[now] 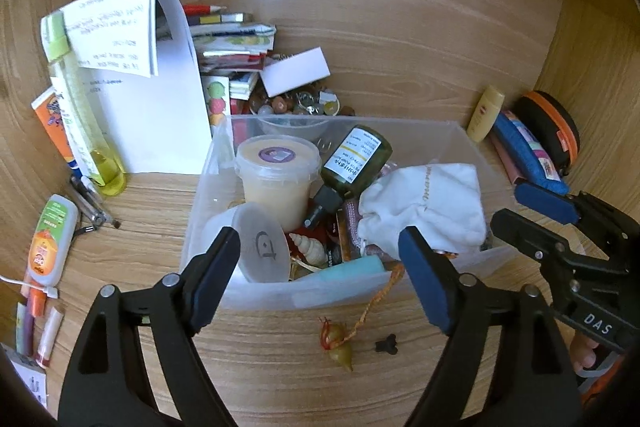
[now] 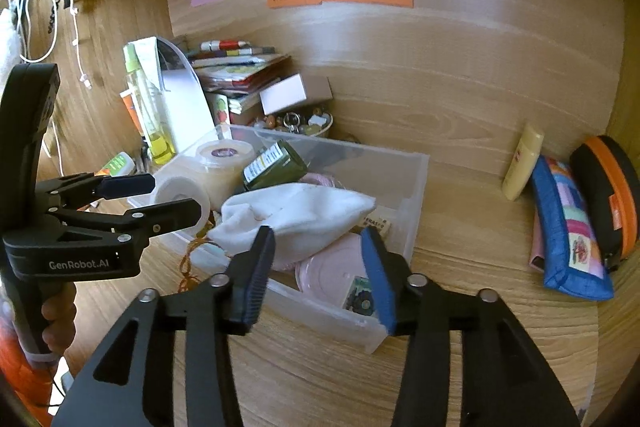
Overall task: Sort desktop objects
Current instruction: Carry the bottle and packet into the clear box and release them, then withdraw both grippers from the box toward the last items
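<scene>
A clear plastic bin (image 1: 460,131) (image 2: 416,187) stands on the wooden desk, full of small things: a cream tub (image 1: 276,175), a dark green bottle (image 1: 356,157), a white cloth pouch (image 1: 428,203) (image 2: 296,215), a round lid (image 1: 262,245), a seashell (image 1: 308,247). My left gripper (image 1: 320,267) is open and empty, just in front of the bin's near wall. My right gripper (image 2: 318,263) is open and empty, its fingertips at the bin's right end by the pouch. It also shows in the left wrist view (image 1: 532,203). A beaded charm (image 1: 340,343) lies on the desk before the bin.
Papers (image 1: 140,75), stacked books (image 1: 232,39) and a bowl of trinkets (image 1: 296,107) stand behind the bin. Tubes and pens (image 1: 48,247) lie at left. A yellow bottle (image 2: 522,163), blue pouch (image 2: 568,227) and orange-rimmed case (image 2: 608,195) lean at right. Wooden walls enclose the desk.
</scene>
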The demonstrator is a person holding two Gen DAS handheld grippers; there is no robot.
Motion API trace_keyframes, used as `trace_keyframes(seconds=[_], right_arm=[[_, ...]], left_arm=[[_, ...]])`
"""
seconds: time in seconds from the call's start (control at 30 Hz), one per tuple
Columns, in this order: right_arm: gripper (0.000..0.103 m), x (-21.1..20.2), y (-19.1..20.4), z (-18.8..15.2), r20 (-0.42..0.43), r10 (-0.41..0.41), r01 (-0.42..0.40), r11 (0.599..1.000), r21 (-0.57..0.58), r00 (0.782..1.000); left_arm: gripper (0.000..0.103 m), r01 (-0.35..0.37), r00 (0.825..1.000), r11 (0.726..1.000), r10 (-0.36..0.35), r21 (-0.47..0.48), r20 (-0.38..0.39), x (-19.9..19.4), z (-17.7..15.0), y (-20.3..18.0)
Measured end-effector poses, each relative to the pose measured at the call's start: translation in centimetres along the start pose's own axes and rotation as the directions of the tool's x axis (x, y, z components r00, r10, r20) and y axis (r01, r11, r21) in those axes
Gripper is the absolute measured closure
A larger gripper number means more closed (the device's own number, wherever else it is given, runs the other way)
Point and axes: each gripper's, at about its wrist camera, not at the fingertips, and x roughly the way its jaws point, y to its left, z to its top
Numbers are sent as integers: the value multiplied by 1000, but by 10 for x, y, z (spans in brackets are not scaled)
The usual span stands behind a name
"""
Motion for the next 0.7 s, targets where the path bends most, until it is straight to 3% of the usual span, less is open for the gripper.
trace_keyframes(seconds=[0.23, 0.7], right_arm=[[49, -19, 5, -3, 28, -13, 13, 1000, -9, 1000], [47, -27, 31, -24, -29, 39, -40, 999, -35, 999]], left_arm=[[13, -6, 1000, 1000, 6, -9, 22, -19, -7, 4], [10, 6, 1000, 996, -6, -84, -3, -40, -34, 33]])
